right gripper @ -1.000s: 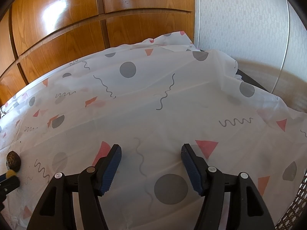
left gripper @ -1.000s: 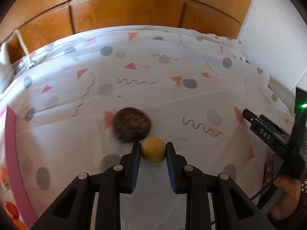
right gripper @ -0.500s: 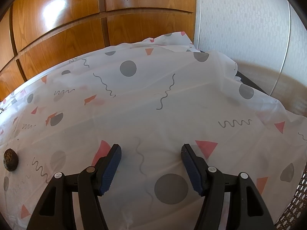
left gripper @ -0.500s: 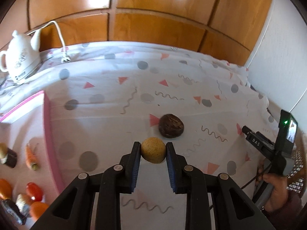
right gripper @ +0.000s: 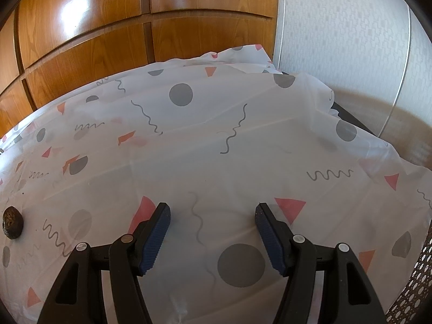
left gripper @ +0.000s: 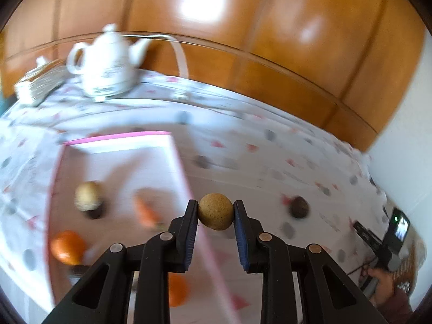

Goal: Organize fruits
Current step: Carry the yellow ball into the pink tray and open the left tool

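I've swung my left hand-held gripper (left gripper: 216,214), clamped on the tan round fruit (left gripper: 216,211), from the dark fruit (left gripper: 298,207) toward the pink tray (left gripper: 118,137)'s edge; release there next. My right hand-held gripper (right gripper: 212,217) idles open, empty.

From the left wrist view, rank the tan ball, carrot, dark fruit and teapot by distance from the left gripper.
1. Tan ball, clamped in the left gripper.
2. Carrot, just left, in the pink tray.
3. Dark fruit, right, on the cloth.
4. Teapot, far left.
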Demonstrator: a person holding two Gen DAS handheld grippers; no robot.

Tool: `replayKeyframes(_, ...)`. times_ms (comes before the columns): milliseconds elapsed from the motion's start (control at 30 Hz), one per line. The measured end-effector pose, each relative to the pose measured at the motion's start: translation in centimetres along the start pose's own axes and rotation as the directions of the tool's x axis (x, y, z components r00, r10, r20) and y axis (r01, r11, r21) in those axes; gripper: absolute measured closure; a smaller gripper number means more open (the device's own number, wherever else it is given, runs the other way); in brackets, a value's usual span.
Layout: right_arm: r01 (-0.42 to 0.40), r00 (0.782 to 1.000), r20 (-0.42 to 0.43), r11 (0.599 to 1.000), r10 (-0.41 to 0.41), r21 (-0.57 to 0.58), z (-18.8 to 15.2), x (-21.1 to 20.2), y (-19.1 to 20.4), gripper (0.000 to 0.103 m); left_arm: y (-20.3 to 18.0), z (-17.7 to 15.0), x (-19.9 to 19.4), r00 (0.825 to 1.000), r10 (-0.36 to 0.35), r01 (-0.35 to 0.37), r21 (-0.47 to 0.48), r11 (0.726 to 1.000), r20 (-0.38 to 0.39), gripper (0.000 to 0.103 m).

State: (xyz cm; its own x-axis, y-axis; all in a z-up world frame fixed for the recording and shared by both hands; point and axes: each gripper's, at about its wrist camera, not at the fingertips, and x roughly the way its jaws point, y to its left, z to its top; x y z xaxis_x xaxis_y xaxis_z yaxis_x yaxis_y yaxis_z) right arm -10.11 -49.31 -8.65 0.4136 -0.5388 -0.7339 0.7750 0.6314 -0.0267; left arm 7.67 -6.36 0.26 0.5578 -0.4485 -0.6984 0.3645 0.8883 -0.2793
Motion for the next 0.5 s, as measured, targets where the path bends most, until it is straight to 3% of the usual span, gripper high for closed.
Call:
replayKeyframes(233, 0.019, 1.000, -0.014, 1.000, -0.019, -0.017, 0.1, 0.0, 0.4, 0.037, 8.4, -1.0, -3.4, 0.995, 0.098, -0.094, -0.136, 0.986, 0.030, 0.077)
replayKeyframes(500, 0.032, 0.998, -0.049, 0.999, -0.033, -0.022, 0.8, 0.0, 1.0, 0.037, 10.4, -2.9, -3.6, 0.993, 0.121, -0.118, -0.152, 0.981, 0.010, 0.077)
